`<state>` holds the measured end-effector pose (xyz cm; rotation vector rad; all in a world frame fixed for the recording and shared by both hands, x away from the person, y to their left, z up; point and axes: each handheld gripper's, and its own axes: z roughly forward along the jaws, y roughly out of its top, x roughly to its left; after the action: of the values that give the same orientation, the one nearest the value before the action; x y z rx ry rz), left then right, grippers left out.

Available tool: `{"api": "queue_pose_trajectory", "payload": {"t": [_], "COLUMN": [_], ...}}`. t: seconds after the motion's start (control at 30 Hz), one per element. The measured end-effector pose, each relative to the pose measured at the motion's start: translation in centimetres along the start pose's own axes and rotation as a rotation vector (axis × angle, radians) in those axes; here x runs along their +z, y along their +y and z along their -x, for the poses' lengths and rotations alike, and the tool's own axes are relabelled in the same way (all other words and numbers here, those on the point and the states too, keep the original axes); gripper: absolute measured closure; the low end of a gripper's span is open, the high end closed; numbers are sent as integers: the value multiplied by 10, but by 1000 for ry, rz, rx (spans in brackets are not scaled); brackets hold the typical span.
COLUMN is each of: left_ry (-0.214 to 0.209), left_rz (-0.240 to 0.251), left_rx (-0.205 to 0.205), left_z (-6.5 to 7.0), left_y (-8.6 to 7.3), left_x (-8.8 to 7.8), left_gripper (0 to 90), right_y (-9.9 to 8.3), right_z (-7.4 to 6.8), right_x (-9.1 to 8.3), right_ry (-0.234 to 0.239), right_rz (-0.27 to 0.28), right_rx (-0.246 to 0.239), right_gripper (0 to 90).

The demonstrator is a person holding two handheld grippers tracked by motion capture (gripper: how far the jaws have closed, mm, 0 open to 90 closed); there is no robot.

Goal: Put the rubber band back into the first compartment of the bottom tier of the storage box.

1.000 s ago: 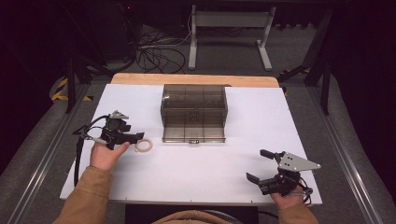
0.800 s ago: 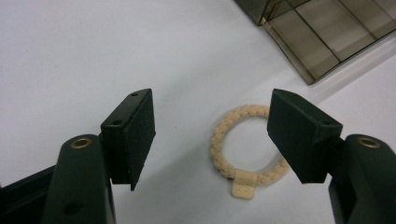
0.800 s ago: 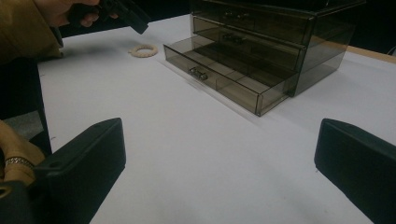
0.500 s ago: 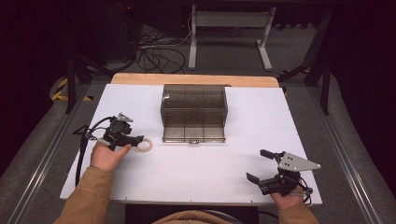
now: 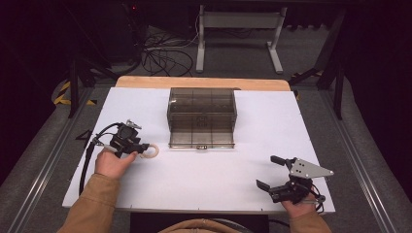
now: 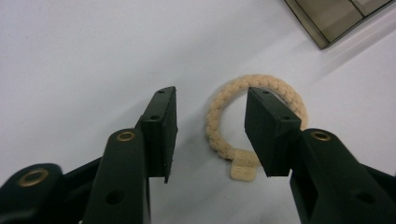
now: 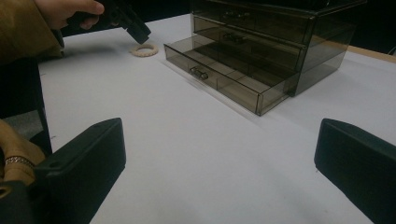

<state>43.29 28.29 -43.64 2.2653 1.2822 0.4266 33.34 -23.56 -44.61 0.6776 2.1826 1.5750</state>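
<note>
**A:** ok starting closest to the person. What's the right gripper (image 5: 278, 174) doing?

**B:** Sitting at the near right corner of the white table (image 5: 209, 184), held in the right hand (image 5: 299, 208). Jaws spread wide with nothing between them. In the right gripper view you just get the two black jaws way apart at the bottom corners and bare table in the gap. It has the grey three-cornered plate (image 5: 306, 168) on top.

**A:** and the left one?

**B:** The left gripper (image 6: 211, 125) is on the left side of the table, a bit farther out, held in the left hand (image 5: 112, 162), tan sleeve (image 5: 92, 206) behind it. Jaws are parted there too, not pinching anything. The braided cream ring (image 6: 254, 109) lies flat on the table right at them: in the left gripper view one side of the loop sits in the gap, and the right jaw is over the ring's opening. Can't tell if a jaw is actually touching it.

**A:** any detail on the ring?

**B:** Twisted cord look, with a little flat tab at the near edge.

**A:** and past that?

**B:** The smoky see-through drawer box (image 5: 202, 116), middle of the table toward the far side. Its bottom drawer (image 7: 219, 77) is pulled out, with dividers inside. The ring is just left of that open drawer's front corner, close but apart. Beyond the table, a desk frame (image 5: 238, 29) and loose cables (image 5: 163, 56) on the floor.
</note>
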Motion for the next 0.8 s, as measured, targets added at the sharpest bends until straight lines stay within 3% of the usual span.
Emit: {"api": "queue_pose_trajectory", "payload": {"t": [0.4,0.57,0.8], "left_ry": [6,24,26], "left_rz": [-32,-56,-58], "left_rx": [12,22,25], "left_z": [2,4,5], "left_y": [0,1,1], "left_x": [6,8,8], "left_gripper": [690,823,843], "right_y": [0,0,0], "right_z": [0,0,0], "right_x": [0,0,1], "right_ry": [1,1,3], "right_rz": [-2,-3,-2], "right_rx": [-2,-3,-3], "right_gripper": [23,23,23]}}
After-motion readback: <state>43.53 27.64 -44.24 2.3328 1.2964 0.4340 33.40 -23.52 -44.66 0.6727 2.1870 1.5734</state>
